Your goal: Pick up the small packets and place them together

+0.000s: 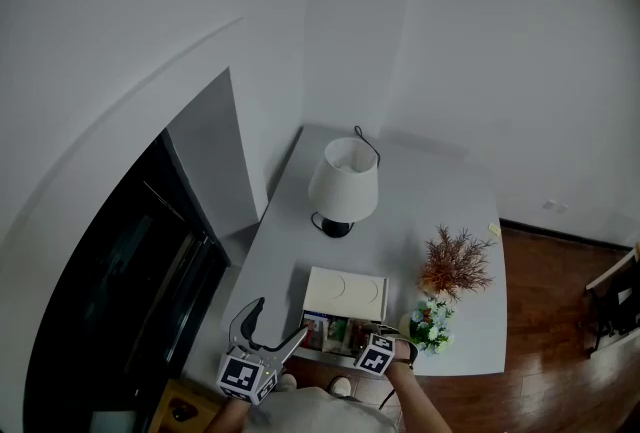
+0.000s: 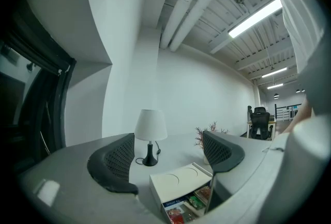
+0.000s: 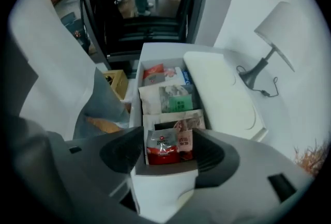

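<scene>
A: Where does your right gripper (image 3: 165, 151) sit?

B: Low in the centre of its own view. Your jaws are spread and straddle the near end of the white box (image 3: 220, 88). The red packet (image 3: 164, 146) stands upright in the nearest compartment, right between your two jaws. I cannot tell whether the pads touch the box walls.

A: And the other packets?

B: They lie in the same open row, running toward the top of that view. A pale packet sits just behind the red one, then a green-labelled packet (image 3: 173, 98), then a red-and-grey packet (image 3: 154, 74) at the far end.

A: What about your left gripper (image 2: 170, 158)?

B: Its jaws are wide apart with nothing between them. The box shows below them, at the bottom centre of its view, well clear of the pads.

A: From above?

B: The box is at the lower centre of the head view, on the grey table (image 1: 440, 191) in front of the lamp (image 1: 343, 183). Your left gripper is at its left and your right gripper at its lower right corner.
</scene>
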